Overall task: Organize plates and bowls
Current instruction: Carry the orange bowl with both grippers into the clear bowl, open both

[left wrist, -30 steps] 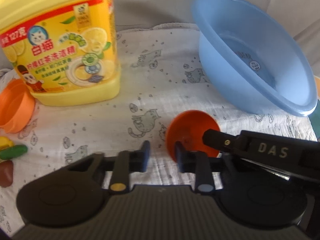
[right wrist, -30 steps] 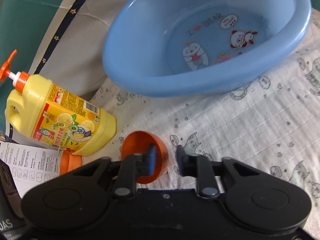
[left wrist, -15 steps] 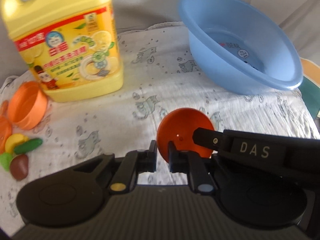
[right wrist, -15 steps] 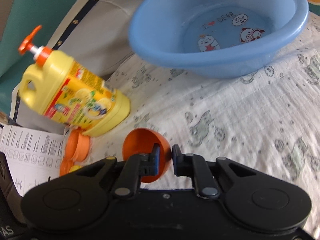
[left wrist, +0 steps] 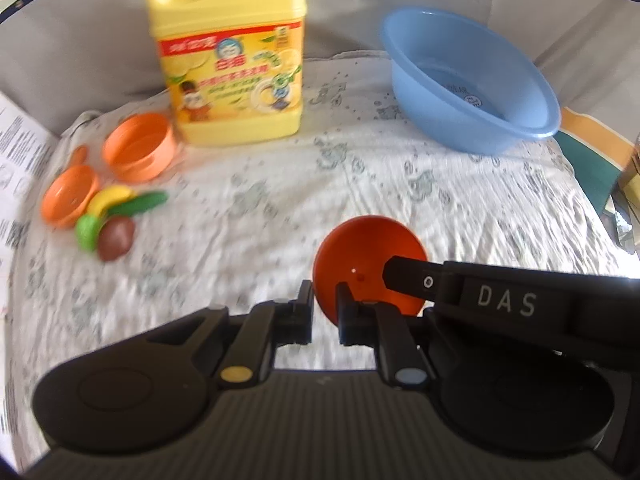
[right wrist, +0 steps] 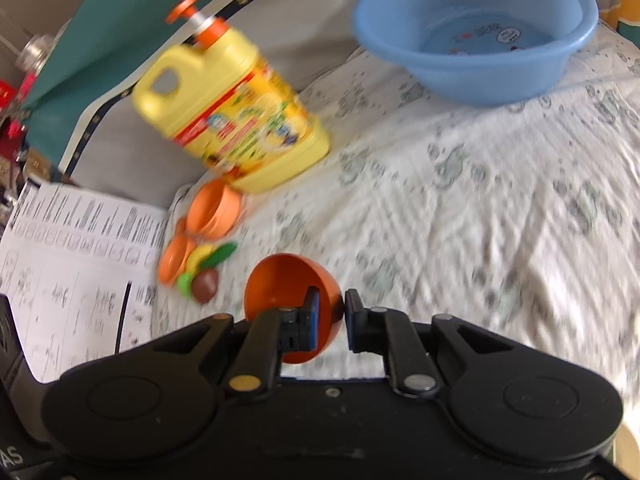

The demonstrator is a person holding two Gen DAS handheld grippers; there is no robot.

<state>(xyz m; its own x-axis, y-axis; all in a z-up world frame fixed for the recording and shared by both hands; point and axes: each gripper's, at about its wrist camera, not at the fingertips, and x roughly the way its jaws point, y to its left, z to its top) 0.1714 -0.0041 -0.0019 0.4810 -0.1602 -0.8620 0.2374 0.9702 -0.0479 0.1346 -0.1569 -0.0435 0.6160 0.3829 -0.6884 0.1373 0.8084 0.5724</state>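
Left wrist view: left gripper [left wrist: 325, 307] and right gripper [right wrist: 331, 314] both clamp the small orange bowl's [left wrist: 362, 256] rim, above the patterned cloth [left wrist: 460, 208]

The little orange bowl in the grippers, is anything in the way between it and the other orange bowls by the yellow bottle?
Nothing visible blocks it. Both grippers pinch the orange bowl, and only bare cat-print cloth lies between it and the orange bowls. The toy food sits right beside them.

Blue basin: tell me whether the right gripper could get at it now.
Probably not yet: the right gripper is shut on the orange bowl, though nothing stands before the basin.
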